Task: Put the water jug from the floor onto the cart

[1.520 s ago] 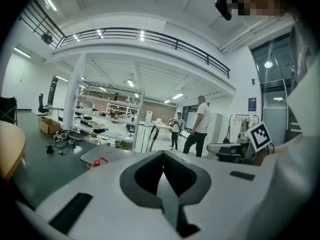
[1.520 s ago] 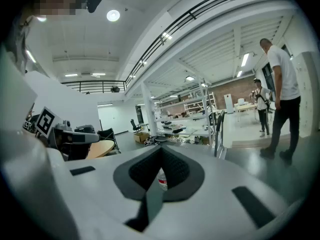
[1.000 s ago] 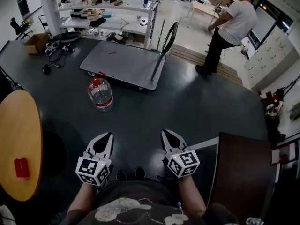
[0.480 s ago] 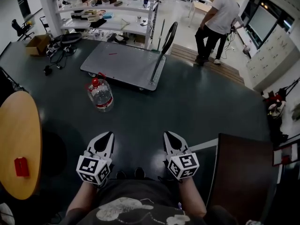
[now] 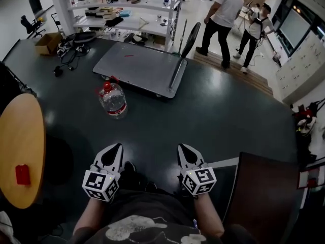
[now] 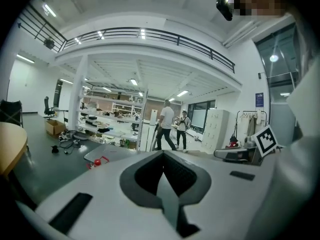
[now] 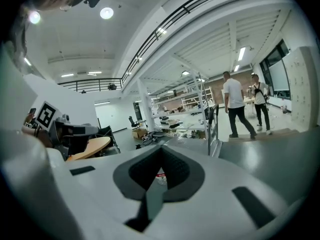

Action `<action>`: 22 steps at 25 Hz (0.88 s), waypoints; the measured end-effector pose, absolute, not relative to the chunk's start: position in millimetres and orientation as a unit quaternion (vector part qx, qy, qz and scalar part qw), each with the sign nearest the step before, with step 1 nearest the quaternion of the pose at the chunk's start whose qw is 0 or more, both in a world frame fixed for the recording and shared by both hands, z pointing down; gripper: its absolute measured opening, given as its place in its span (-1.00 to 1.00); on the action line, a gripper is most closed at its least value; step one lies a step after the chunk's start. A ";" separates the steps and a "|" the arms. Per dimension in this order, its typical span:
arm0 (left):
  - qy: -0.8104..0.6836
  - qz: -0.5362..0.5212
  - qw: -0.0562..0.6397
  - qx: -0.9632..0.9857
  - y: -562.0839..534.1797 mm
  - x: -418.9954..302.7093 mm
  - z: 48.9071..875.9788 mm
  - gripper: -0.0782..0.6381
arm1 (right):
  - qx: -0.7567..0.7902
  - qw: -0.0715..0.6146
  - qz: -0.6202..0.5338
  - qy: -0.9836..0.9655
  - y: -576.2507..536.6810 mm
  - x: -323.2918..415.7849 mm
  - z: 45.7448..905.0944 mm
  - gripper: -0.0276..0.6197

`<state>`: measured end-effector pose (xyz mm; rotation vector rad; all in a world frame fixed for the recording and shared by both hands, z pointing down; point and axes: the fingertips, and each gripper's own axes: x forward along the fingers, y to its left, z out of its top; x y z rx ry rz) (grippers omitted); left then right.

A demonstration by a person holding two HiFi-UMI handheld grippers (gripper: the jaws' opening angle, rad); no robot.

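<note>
Since the earlier frames, the person in a white shirt and dark trousers (image 5: 219,14) has walked from the right side of the room to the pale floor beyond the cart's far end. A second person with a backpack (image 5: 254,30) has come into view beside the first. Both grippers sit at nearly the same place in the head view as before.

The left gripper (image 5: 114,149) has its jaws closed tip to tip, with nothing between them. The right gripper (image 5: 185,149) is likewise fully closed and empty. They are held side by side, low over the dark grey floor (image 5: 213,116), just ahead of the operator's body.

The clear plastic water jug with a red cap and red handle (image 5: 114,100) stands upright on the floor. It is just beside the near left corner of the grey flat platform cart (image 5: 139,67) and well apart from both grippers. The cart's black push handle (image 5: 186,43) rises at its right end.

A round wooden table (image 5: 20,146) occupies the left edge of the head view. A small red block (image 5: 22,174) lies close to the table's near edge.
</note>
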<state>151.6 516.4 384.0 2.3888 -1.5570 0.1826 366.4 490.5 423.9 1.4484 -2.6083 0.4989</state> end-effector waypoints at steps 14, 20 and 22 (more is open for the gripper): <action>-0.538 0.052 0.151 0.828 408.2 117.1 391.6 -0.76 | 0.491 0.079 0.177 -0.849 398.6 343.5 432.6 -0.94; -0.529 0.060 0.167 0.830 333.5 84.4 411.1 -0.76 | 0.499 0.094 0.186 -0.841 325.1 311.6 445.2 -0.94; -0.526 0.067 0.173 0.830 305.5 68.7 416.8 -0.76 | 0.504 0.095 0.186 -0.838 295.0 295.3 444.3 -0.94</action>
